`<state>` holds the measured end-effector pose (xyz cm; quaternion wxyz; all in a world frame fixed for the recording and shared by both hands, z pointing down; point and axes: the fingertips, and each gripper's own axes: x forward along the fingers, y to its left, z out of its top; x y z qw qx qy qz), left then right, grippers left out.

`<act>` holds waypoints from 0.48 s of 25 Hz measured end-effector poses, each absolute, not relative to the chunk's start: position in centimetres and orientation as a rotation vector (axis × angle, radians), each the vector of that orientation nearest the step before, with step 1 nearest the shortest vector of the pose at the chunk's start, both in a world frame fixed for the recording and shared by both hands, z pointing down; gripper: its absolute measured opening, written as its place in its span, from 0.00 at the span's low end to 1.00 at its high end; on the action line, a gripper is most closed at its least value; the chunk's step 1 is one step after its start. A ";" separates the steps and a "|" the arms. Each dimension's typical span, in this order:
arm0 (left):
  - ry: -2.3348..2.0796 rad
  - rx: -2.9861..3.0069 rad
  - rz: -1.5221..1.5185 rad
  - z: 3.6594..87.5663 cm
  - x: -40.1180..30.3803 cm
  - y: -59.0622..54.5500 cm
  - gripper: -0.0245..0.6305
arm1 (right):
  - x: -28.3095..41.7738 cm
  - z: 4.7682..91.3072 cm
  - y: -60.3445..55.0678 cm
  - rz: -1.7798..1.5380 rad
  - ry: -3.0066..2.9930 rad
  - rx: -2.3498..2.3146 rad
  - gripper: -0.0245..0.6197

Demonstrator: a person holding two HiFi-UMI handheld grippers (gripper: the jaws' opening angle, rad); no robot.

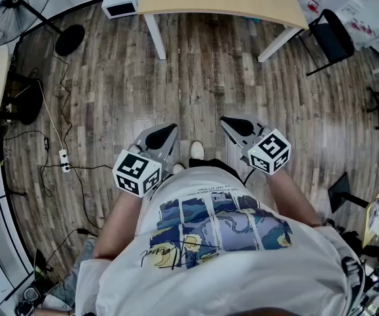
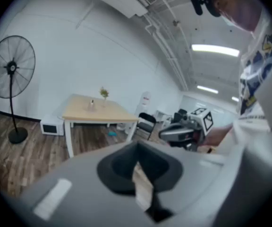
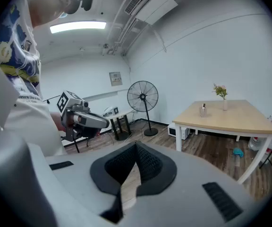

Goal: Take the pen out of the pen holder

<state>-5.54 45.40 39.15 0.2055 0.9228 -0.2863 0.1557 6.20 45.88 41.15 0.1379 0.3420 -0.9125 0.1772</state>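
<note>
Table stands well ahead over wood floor; left gripper and right gripper both clenched empty at the waist; pen and pen holder not identifiable, perhaps among small items on it; arriving clenched risks toppling them.

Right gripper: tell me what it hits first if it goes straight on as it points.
Likely the wooden floor, short of the table; the right gripper tilts slightly down. Depth is unclear.
</note>
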 end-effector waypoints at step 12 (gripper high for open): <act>-0.820 2.563 0.421 39.9 -2.6 35.9 0.05 | 9.1 43.5 36.8 0.573 -2.644 1.005 0.05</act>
